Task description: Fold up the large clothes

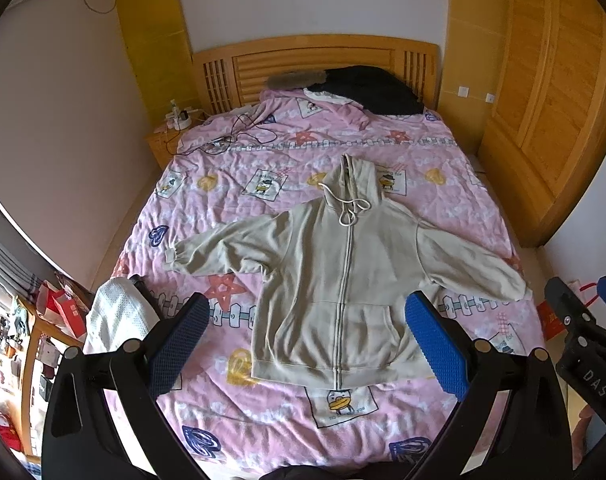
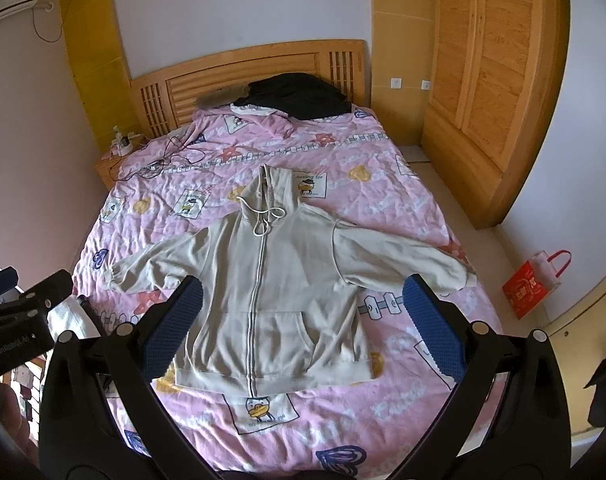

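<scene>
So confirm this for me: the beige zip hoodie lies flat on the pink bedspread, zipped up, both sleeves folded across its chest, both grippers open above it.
Not the sleeves. The beige zip hoodie lies flat and zipped on the pink bedspread, but both sleeves are spread out to the sides, as the left wrist view shows. The left gripper and right gripper are open above it.

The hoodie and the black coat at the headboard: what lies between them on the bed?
Only pink bedspread lies between the hoodie and the black coat; both views show it.
</scene>
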The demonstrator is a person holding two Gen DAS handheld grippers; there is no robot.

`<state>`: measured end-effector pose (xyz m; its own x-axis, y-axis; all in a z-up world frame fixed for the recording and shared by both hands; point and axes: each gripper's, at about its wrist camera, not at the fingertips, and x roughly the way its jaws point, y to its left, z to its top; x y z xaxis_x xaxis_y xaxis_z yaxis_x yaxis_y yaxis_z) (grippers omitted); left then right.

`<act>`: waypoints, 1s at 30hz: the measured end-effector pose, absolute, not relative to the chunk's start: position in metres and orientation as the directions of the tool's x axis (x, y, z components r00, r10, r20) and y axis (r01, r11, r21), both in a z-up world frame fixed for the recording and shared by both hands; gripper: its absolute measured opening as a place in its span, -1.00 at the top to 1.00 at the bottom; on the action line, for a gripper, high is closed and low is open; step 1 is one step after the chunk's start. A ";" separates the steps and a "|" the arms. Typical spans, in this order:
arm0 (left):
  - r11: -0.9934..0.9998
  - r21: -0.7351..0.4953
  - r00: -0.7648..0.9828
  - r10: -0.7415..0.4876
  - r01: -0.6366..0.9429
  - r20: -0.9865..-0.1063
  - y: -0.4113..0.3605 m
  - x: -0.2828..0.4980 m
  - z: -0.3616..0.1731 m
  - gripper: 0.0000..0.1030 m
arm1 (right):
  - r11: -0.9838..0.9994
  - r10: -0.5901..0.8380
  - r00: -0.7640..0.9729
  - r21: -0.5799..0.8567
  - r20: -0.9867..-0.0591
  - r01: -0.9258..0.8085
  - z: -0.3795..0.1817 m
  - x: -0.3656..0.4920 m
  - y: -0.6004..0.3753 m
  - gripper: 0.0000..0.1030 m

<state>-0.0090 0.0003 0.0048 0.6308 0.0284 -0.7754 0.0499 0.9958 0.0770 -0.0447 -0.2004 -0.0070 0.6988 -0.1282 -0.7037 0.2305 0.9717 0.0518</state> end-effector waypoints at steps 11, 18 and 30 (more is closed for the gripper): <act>0.997 0.064 0.615 0.018 0.052 -0.788 -0.024 -0.015 0.002 -0.85 | 0.972 -0.098 0.696 0.081 -0.711 0.220 -0.008 -0.053 -0.211 -0.89; 0.997 0.076 0.617 0.050 0.015 -0.785 -0.031 -0.013 0.005 -0.85 | 0.977 -0.058 0.685 0.098 -0.726 0.187 -0.013 -0.050 -0.228 -0.89; 0.996 0.079 0.603 0.082 -0.031 -0.794 -0.040 -0.007 0.006 -0.85 | 0.978 -0.022 0.650 0.120 -0.760 0.174 -0.021 -0.030 -0.257 -0.89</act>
<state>-0.0068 -0.0400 0.0063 0.6027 0.0816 -0.7938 -0.0313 0.9964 0.0787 -0.0297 -0.2574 -0.0211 0.6500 -0.0224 -0.7596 0.1735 0.9775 0.1196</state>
